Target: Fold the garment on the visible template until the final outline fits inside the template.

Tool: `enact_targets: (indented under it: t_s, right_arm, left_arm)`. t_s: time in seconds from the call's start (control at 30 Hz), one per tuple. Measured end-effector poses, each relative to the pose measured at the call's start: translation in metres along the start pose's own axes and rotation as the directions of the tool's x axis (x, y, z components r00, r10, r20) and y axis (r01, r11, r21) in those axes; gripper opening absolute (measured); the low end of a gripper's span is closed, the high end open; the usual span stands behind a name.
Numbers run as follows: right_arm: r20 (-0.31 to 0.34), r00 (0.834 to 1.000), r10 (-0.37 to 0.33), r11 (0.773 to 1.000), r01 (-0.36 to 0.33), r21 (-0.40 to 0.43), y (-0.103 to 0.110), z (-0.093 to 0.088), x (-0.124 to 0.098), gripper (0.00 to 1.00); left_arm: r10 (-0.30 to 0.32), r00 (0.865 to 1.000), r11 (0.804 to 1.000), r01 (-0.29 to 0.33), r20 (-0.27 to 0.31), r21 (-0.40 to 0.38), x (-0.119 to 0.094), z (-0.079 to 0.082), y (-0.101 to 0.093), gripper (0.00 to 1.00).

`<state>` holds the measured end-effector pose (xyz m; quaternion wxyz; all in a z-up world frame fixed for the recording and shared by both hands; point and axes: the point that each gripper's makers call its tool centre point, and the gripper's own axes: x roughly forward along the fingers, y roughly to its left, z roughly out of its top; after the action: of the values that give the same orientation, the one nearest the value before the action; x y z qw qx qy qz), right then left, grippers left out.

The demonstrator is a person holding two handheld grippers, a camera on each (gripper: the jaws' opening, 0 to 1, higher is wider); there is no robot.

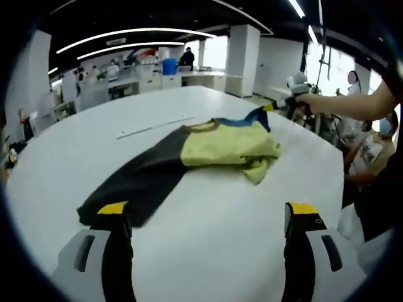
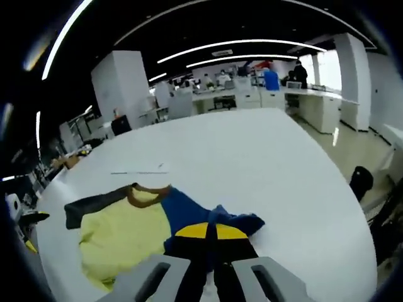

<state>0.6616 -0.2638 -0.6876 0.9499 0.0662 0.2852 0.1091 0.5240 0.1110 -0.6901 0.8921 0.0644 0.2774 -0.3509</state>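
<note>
Tabletop (image 1: 208, 233): one large white surface with a rounded edge, carrying one garment (image 1: 182, 163). Desks and white pillars stand in the room beyond it.

Garment: a single shirt in three colours, namely dark grey, pale yellow and blue, with a brown neckband. In the left gripper view its long axis runs from the near left to the far right; the dark grey portion lies flat toward the near left, the yellow portion is bunched and partly folded over at the far right, and the blue portion rises at the far end. It sits around the middle of the tabletop.

One thin pale strip (image 1: 154, 126) lies flat on the tabletop just beyond the garment, apart from it.

Left gripper (image 1: 204, 217): jaws set wide apart, holding nothing, positioned on the near side of the garment's dark grey end.

Right gripper (image 2: 211, 234): jaws closed together on the blue fabric, which bunches around the yellow-tipped jaws. In the left gripper view it appears at the far right, held by a person's hand (image 1: 313, 102), lifting the blue edge off the tabletop.
</note>
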Motion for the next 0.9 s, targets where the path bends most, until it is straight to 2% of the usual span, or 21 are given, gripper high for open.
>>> enact_targets:
  t_s: [0.1,0.23,0.37,0.47,0.6,0.77,0.9]
  right_arm:
    - [-0.002,0.999,0.048,0.998,-0.048,-0.039,0.024,0.007,0.005,0.00]
    - [-0.012,0.997,0.077,0.995,-0.078,-0.061,0.046,0.009,0.013,0.00]
    - [-0.039,0.991,0.128,0.988,-0.131,-0.080,0.073,0.000,0.027,0.00]
    - [-0.072,0.988,0.136,0.984,-0.144,-0.110,0.090,-0.011,0.037,0.00]
    - [-0.128,0.981,0.145,0.974,-0.164,-0.158,0.104,-0.029,0.049,0.00]
    - [-0.181,0.972,0.153,0.973,-0.180,-0.144,0.114,-0.051,0.060,0.00]
    - [-0.209,0.966,0.150,0.973,-0.182,-0.140,0.113,-0.059,0.062,0.00]
  left_arm:
    - [0.000,1.000,1.000,0.000,-0.010,0.021,-0.001,-0.002,-0.003,0.98]
    - [0.002,1.000,1.000,-0.002,-0.006,0.023,-0.003,-0.001,-0.004,0.97]
    - [0.007,1.000,1.000,-0.007,0.001,0.014,-0.004,-0.002,-0.005,0.97]
    - [0.011,1.000,1.000,-0.011,-0.012,0.020,-0.005,-0.004,-0.005,0.97]
    - [0.015,1.000,1.000,-0.015,-0.001,0.017,-0.009,-0.002,-0.005,0.97]
    - [0.019,1.000,1.000,-0.019,-0.006,0.018,-0.011,-0.005,-0.004,0.97]
    - [0.022,1.000,1.000,-0.022,-0.014,0.017,-0.012,-0.008,-0.003,0.97]
